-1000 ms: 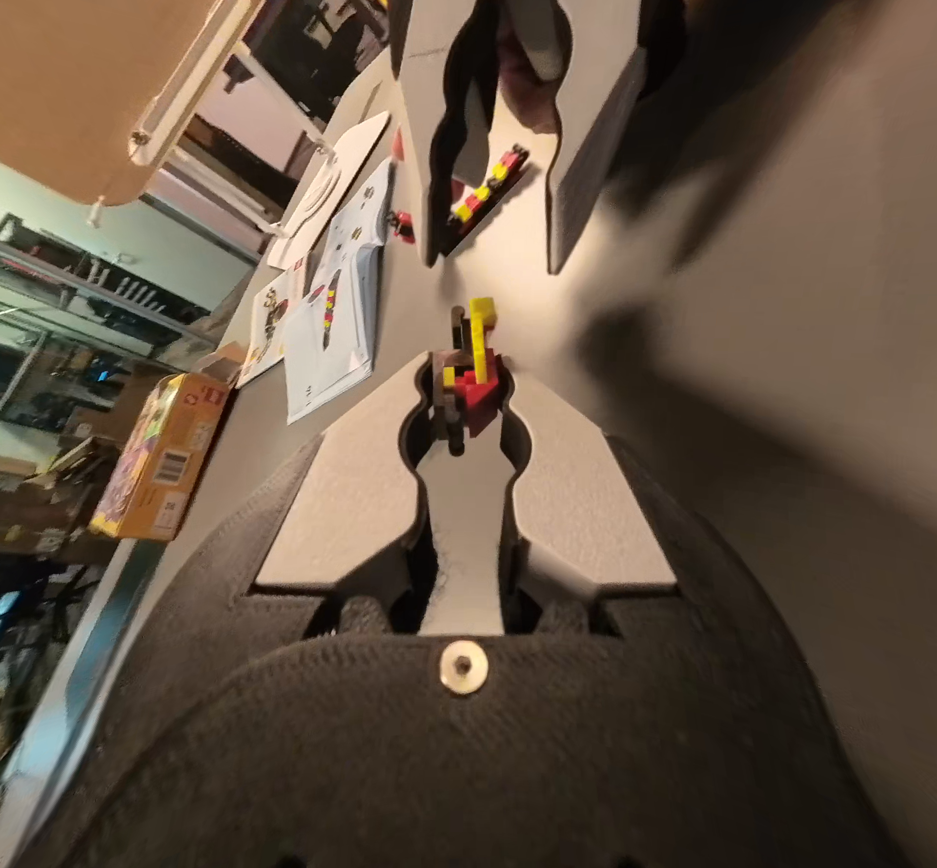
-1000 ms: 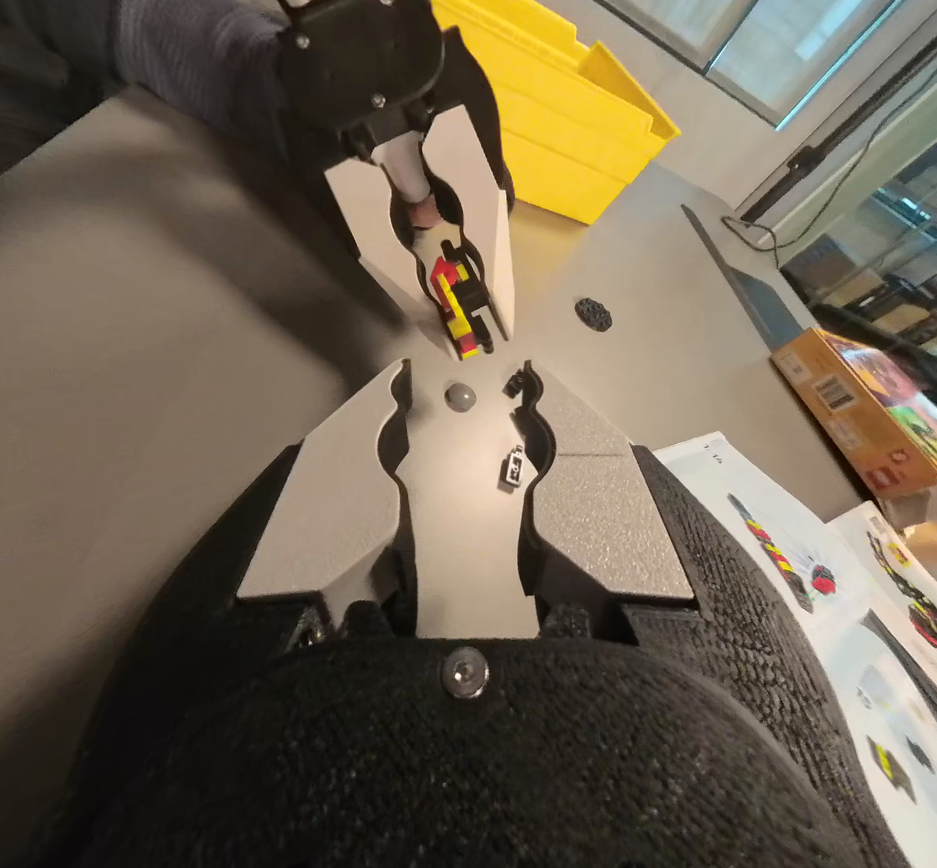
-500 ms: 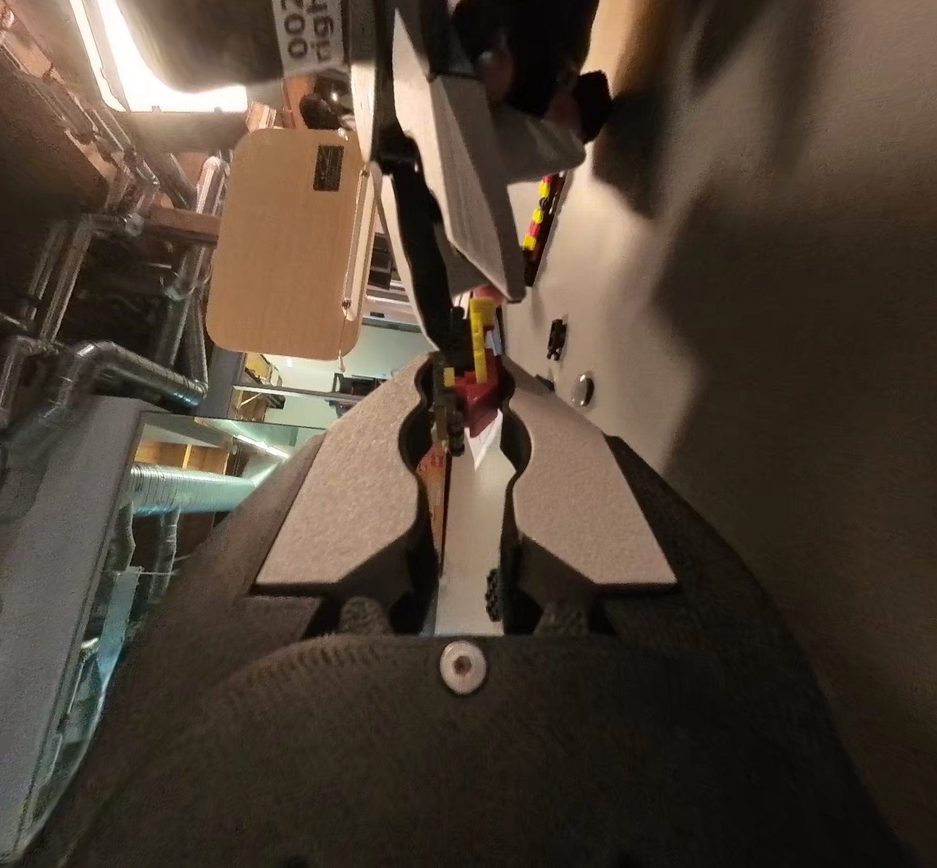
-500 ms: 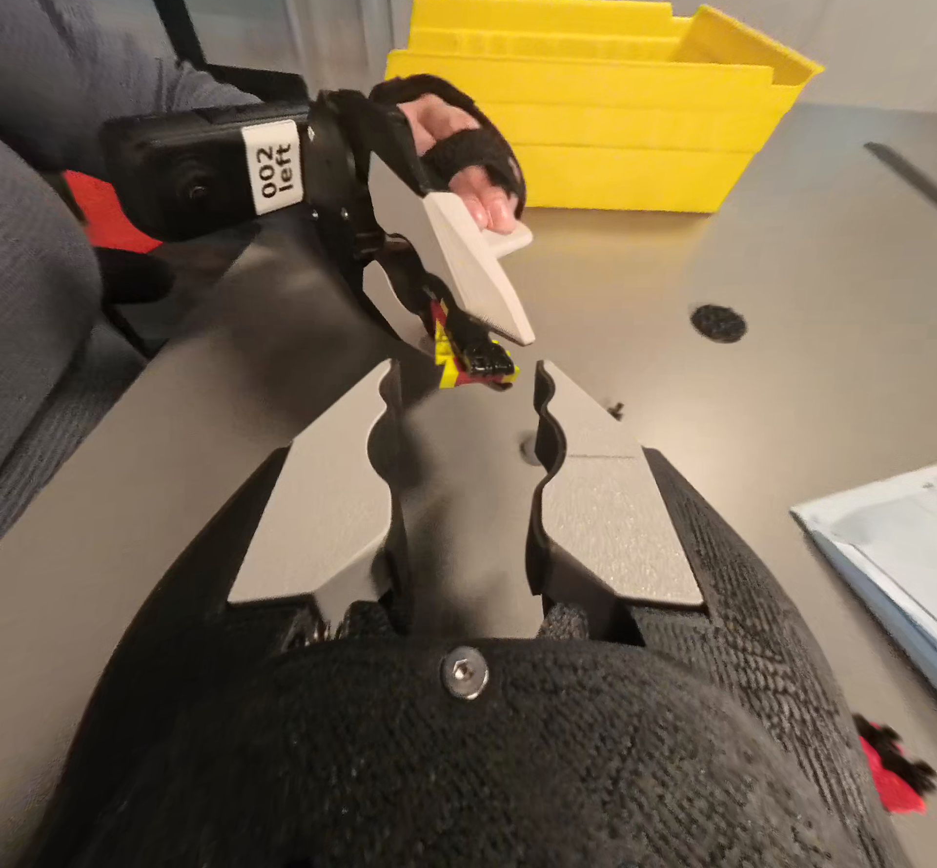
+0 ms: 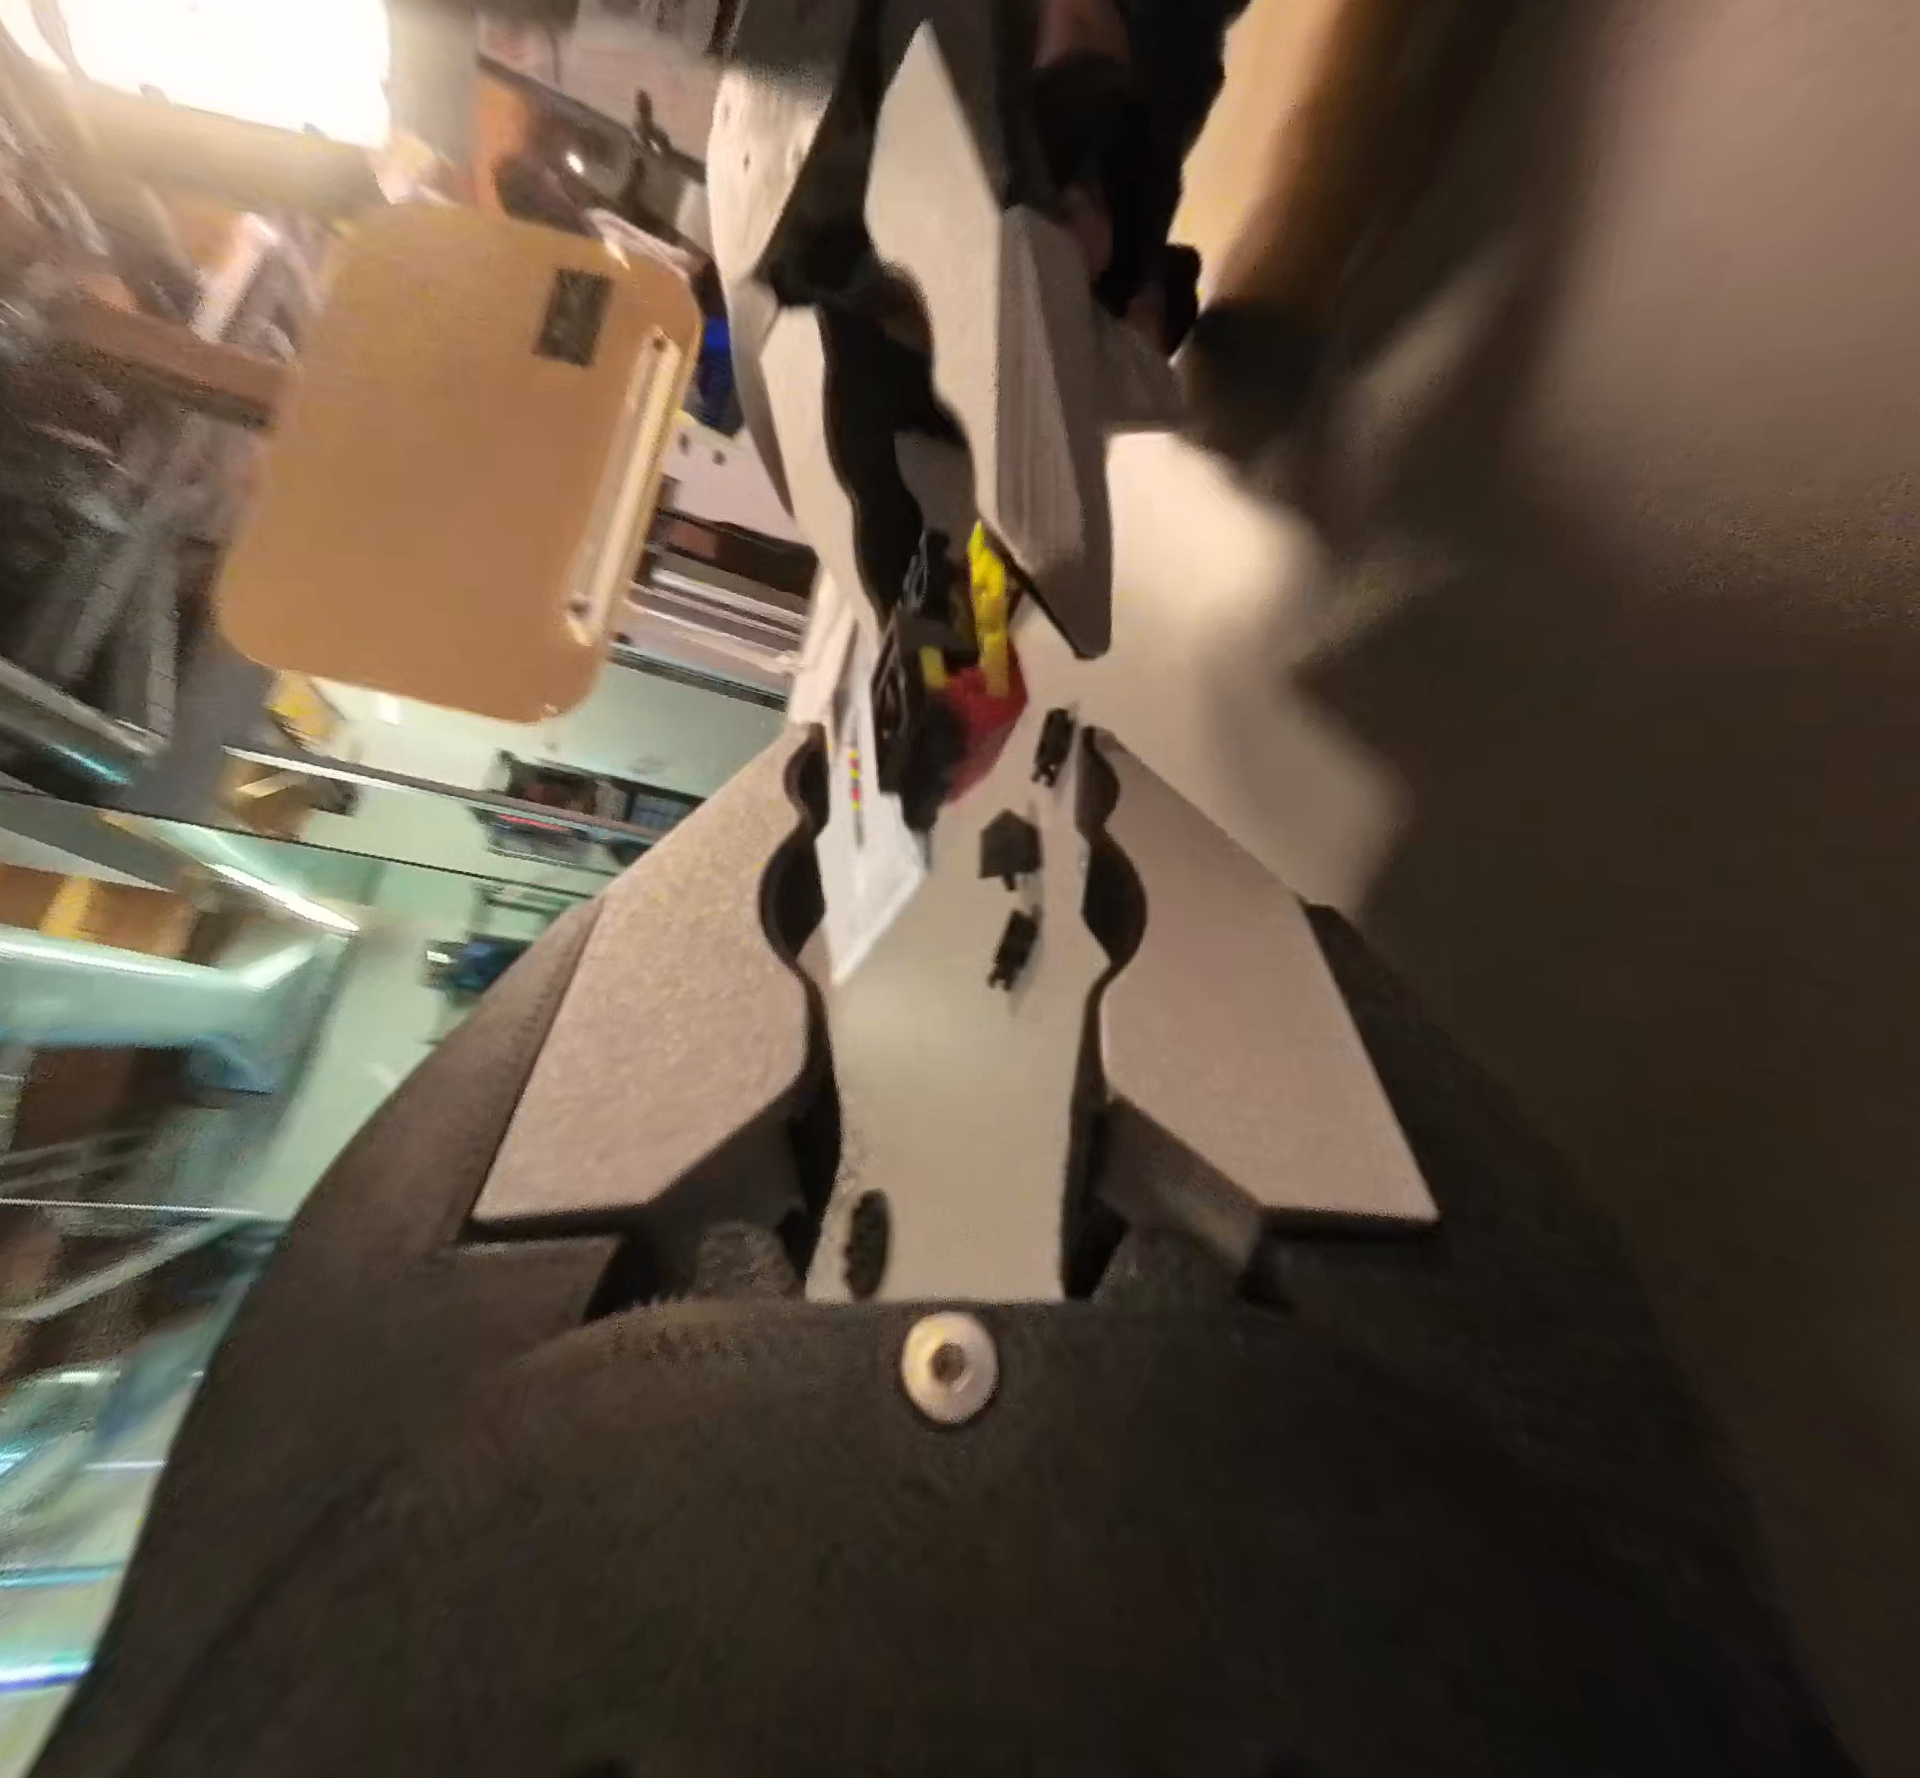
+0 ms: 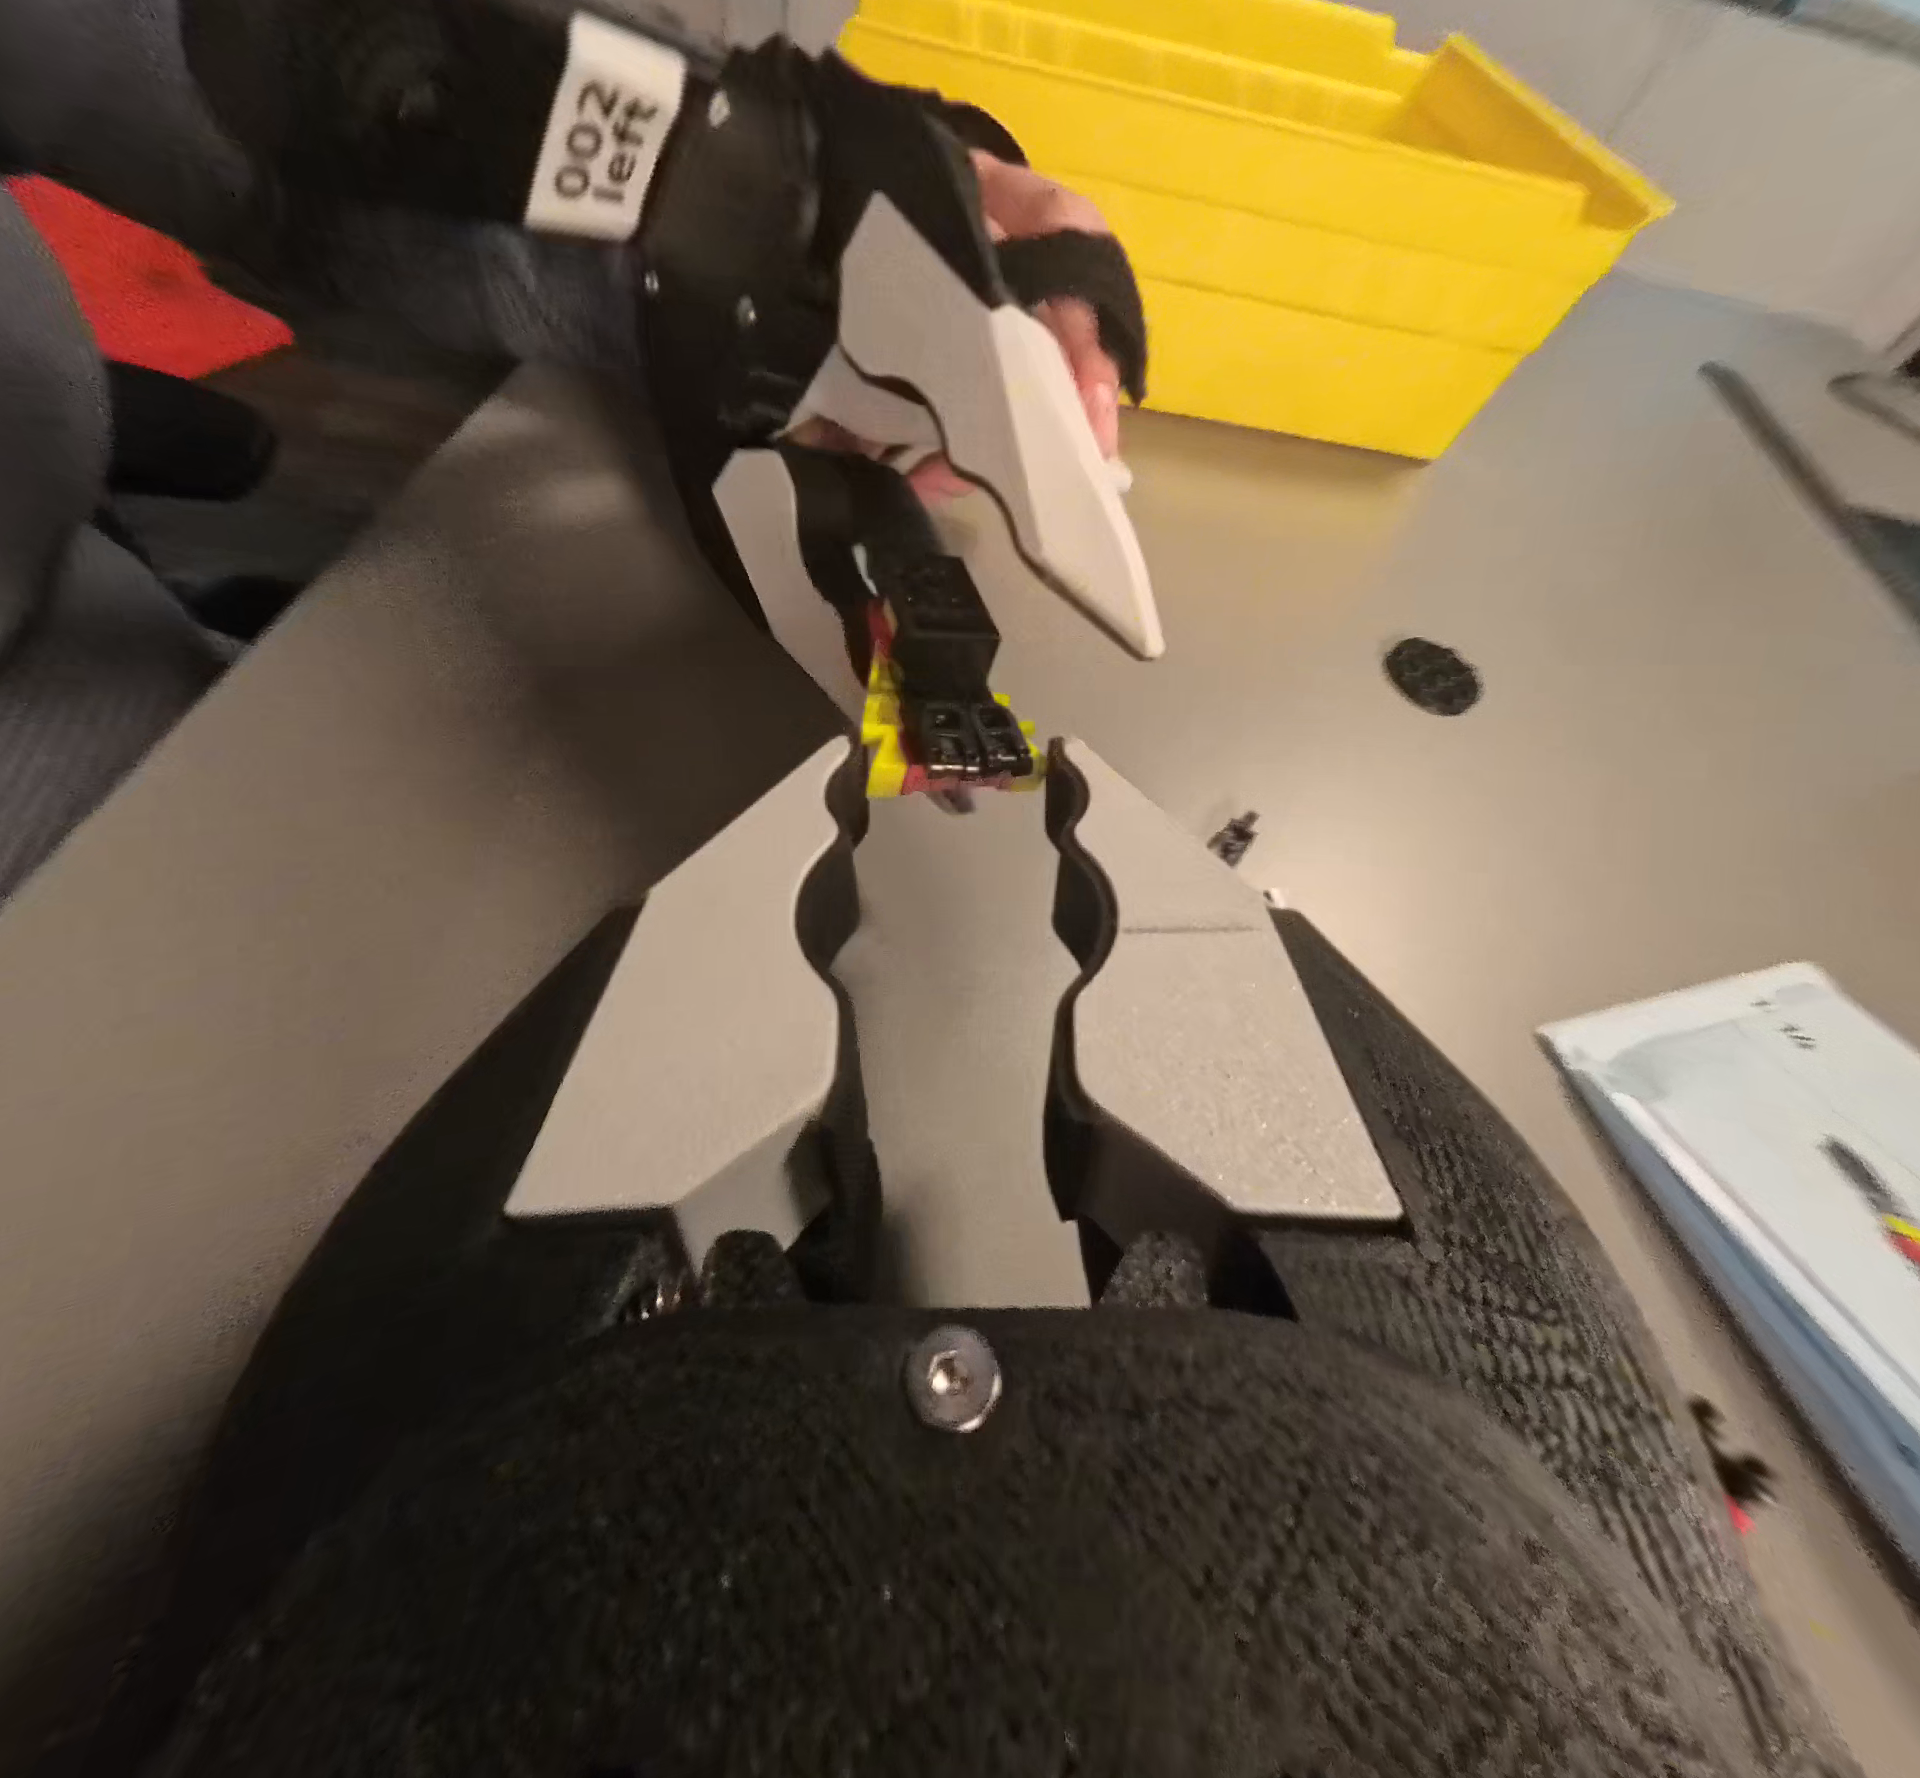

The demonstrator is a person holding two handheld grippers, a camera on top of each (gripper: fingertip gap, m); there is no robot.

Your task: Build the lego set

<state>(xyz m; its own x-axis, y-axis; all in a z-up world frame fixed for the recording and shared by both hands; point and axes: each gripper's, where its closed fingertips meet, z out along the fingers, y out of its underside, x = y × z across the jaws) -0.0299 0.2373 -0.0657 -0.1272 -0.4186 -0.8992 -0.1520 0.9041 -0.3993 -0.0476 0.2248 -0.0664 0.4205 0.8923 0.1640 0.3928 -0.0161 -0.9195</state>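
Note:
A small lego assembly (image 6: 951,741) of red, yellow and black bricks is held in the air above the grey table (image 6: 1455,845). My right gripper (image 6: 951,762) is shut on its yellow end, with both fingertips against it. My left gripper (image 5: 951,752) is open, and the assembly (image 5: 951,700) sits just at its tips without touching the fingers. In the right wrist view the left gripper (image 6: 987,668) points down at me, jaws spread around the black end of the assembly. In the left wrist view the right gripper (image 5: 977,637) comes in from above.
A yellow bin (image 6: 1247,222) stands at the back of the table. An instruction booklet (image 6: 1766,1157) lies to the right. Small black loose pieces (image 5: 1013,845) lie on the table below the grippers, another (image 6: 1236,835) beside my right finger. A black round patch (image 6: 1432,676) is further back. My two grippers' fingertips are within a few centimetres of each other.
My left gripper has opened and let go of the assembly. My right gripper has moved in and closed on its yellow end. Both grippers have lifted and turned.

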